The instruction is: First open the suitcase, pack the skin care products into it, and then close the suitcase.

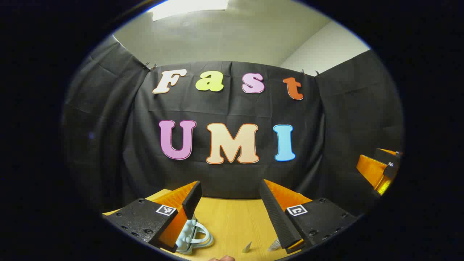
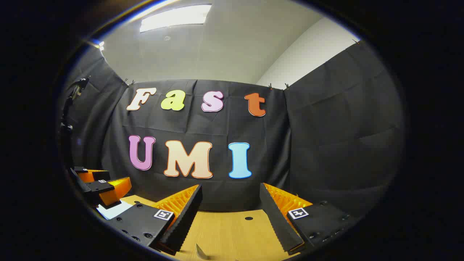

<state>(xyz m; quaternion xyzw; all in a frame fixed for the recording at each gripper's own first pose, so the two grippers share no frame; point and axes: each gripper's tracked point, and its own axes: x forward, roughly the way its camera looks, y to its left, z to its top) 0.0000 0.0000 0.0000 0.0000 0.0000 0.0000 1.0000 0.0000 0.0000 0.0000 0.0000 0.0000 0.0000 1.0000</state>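
Note:
My left gripper (image 1: 230, 184) is open over the wooden table (image 1: 232, 224), nothing between its fingers. Just beyond its left finger (image 1: 188, 203) lies a pale blue moulded object with a looped part (image 1: 194, 237); I cannot tell what it is. Two small silvery pointed tips (image 1: 247, 247) poke up at the bottom edge. My right gripper (image 2: 230, 187) is also open and holds nothing, raised over the same table (image 2: 232, 232). In the right gripper view the left gripper (image 2: 99, 188) shows at the far left, above a pale flat surface (image 2: 114, 210). The right gripper (image 1: 378, 168) shows at the far right of the left gripper view.
Black cloth walls close the booth at the back and on both sides. A small dark hole (image 2: 248, 218) sits in the tabletop ahead of the right gripper. A silvery tip (image 2: 200, 252) rises at the bottom edge there. A dark stand (image 2: 67, 108) is at the left wall.

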